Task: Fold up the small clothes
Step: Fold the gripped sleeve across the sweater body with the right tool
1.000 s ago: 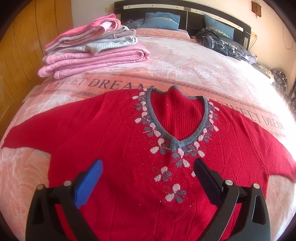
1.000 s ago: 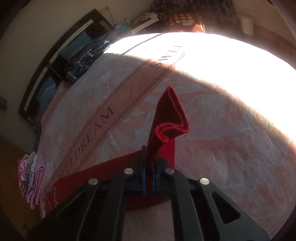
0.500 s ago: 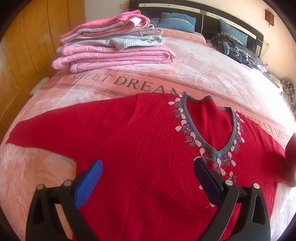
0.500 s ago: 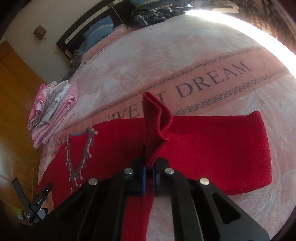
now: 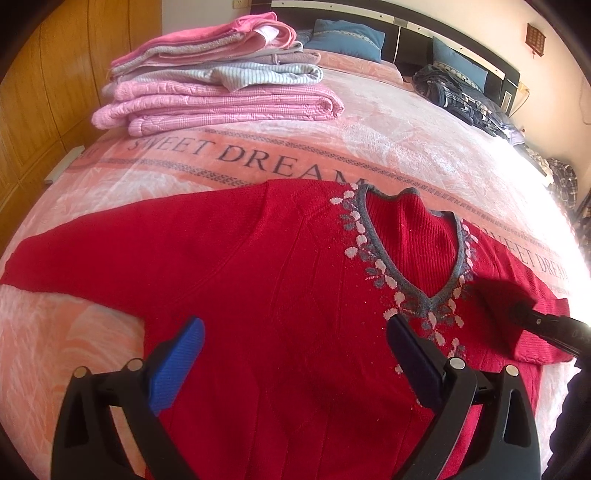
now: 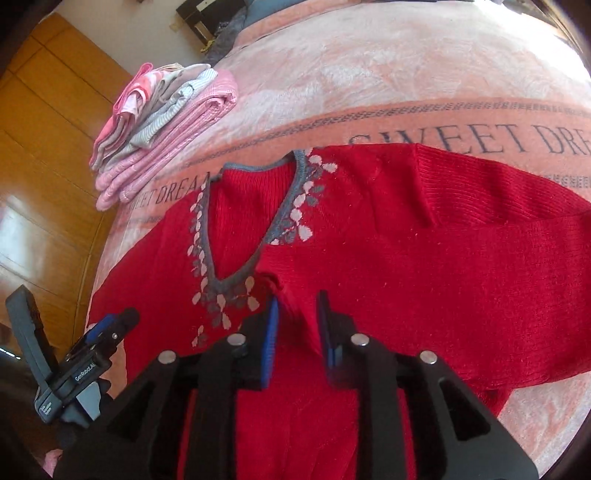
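The red sweater (image 5: 288,295) lies flat on the bed (image 5: 388,122), front up, its right sleeve (image 6: 480,280) folded across the chest. The left tool (image 5: 295,343) hovers over its body, jaws spread wide, empty. The right tool (image 6: 297,325) has jaws parted around the sleeve's cuff. Folded pink laundry (image 5: 221,85) sits at 11 o'clock.

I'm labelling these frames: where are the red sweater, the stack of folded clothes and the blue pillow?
red sweater (image 5: 295,295), left wrist view, chest panel.
stack of folded clothes (image 5: 221,92), left wrist view, striped and pink layers.
blue pillow (image 5: 343,35), left wrist view, pillow face by the headboard.
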